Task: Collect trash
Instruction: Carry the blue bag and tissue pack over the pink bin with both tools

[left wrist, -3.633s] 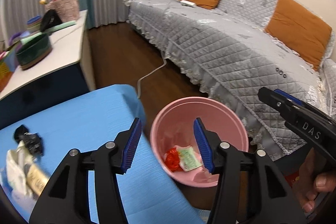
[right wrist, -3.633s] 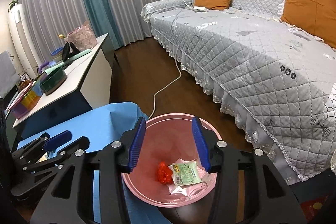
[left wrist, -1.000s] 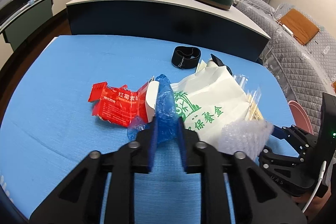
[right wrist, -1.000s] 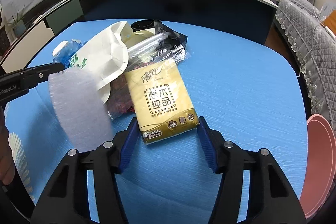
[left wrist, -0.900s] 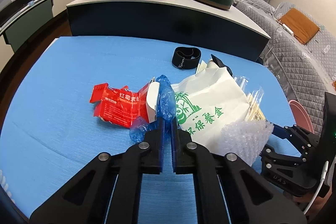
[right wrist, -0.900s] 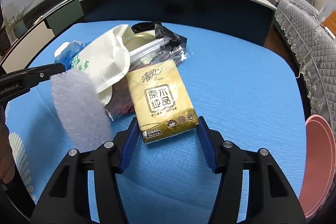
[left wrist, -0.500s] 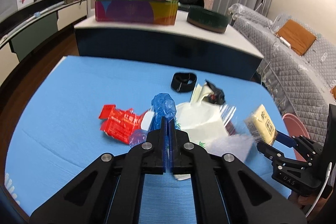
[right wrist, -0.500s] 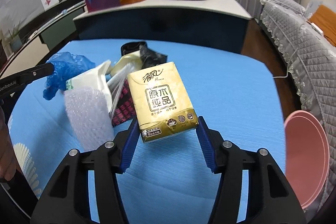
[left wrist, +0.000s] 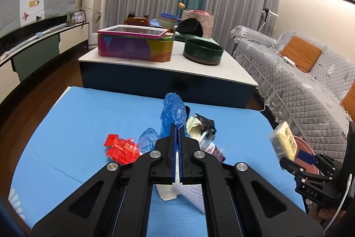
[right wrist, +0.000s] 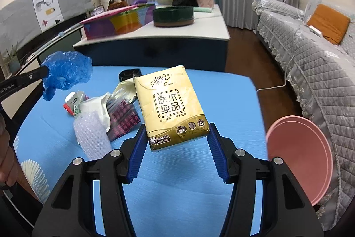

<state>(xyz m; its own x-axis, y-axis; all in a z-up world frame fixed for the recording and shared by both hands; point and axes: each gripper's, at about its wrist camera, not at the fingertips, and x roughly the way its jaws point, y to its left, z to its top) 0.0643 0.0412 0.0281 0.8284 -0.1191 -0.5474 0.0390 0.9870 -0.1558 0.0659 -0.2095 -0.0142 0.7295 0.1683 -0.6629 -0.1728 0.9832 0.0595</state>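
Both tools loaded: right tool (right wrist: 177, 143) clamped on tissue pack (right wrist: 170, 106), left tool (left wrist: 177, 148) pinched on blue plastic (left wrist: 173, 111); pink bin (right wrist: 299, 157) sits just right of tissue pack, nearer right tool.

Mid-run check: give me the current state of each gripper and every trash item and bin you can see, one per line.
Left gripper: shut on crumpled blue plastic bag, lifted off table.
Right gripper: shut on yellow tissue pack, held above table.
Pink round bin: open, beside the blue table, contents not visible.
Red snack wrapper: lying flat on table.
Clear bubble wrap piece: lying on table.
White printed bag: crumpled in the pile.
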